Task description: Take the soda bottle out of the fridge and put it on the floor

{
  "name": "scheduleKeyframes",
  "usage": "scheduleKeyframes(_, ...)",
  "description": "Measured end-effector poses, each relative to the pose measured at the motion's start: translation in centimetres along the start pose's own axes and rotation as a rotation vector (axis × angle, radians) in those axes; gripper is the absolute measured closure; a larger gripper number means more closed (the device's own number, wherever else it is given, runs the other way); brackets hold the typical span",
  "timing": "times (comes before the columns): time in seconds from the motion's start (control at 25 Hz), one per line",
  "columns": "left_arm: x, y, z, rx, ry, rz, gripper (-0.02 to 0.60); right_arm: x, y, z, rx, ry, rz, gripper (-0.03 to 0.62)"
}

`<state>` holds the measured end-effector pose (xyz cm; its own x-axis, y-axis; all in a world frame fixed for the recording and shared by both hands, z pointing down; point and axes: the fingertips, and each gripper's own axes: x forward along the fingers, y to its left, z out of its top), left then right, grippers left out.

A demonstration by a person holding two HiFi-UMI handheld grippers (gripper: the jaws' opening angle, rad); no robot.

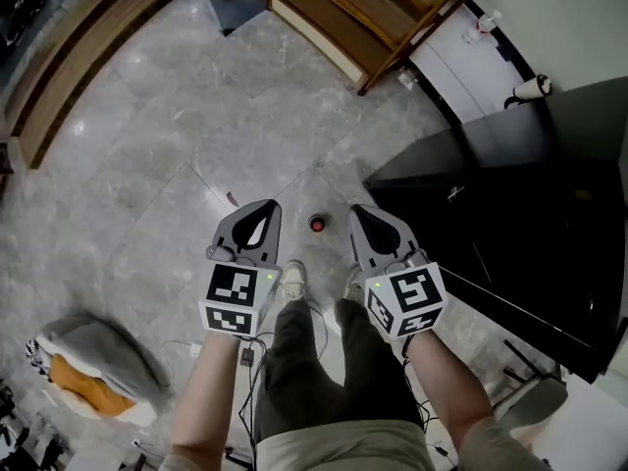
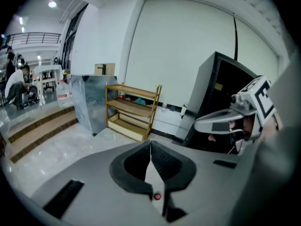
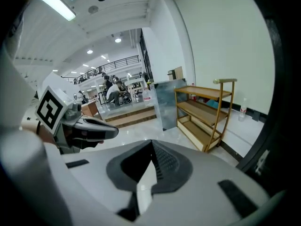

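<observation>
Soda bottle shows in the head view, not the right gripper view; both hand-held grippers closed, empty.

Polished grey marble floor meets a plain white wall. A 3-tier wooden shelf rack stands against it. Wooden steps rise nearby, under bright ceiling lights.

Soda bottle — tiny, indistinct from above
</observation>
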<state>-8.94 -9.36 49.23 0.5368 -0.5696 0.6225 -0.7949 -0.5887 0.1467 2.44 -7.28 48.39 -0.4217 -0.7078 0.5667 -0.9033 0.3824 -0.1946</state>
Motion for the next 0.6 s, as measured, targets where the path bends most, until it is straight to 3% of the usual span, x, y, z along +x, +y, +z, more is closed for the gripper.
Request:
scheduleKeyframes(0.12,-2.1,-1.1,3.6,0.168,-0.042,0.057,0.575,-2.9,0.6,4.0,-0.002,-0.066,-0.019,0.598)
scheduleKeyframes(0.2,-3.7,-2.0,6.0,0.228,-0.089,0.068,0.575,-4.8,1.3,6.3,0.001,-0.105,-0.031,0.597)
scheduleKeyframes(0.4,-8.3,-4.3,11.5,0.189,-0.187,0.047,0.575,-10.0,2.9,11.8,-0.042,-0.197,-0.044,0.597)
scheduleKeyframes(0.6,-14.0,-6.0,17.4,0.228,-0.271,0.062,0.575,-15.5,4.3,17.8,-0.091,-0.295,-0.062,0.597)
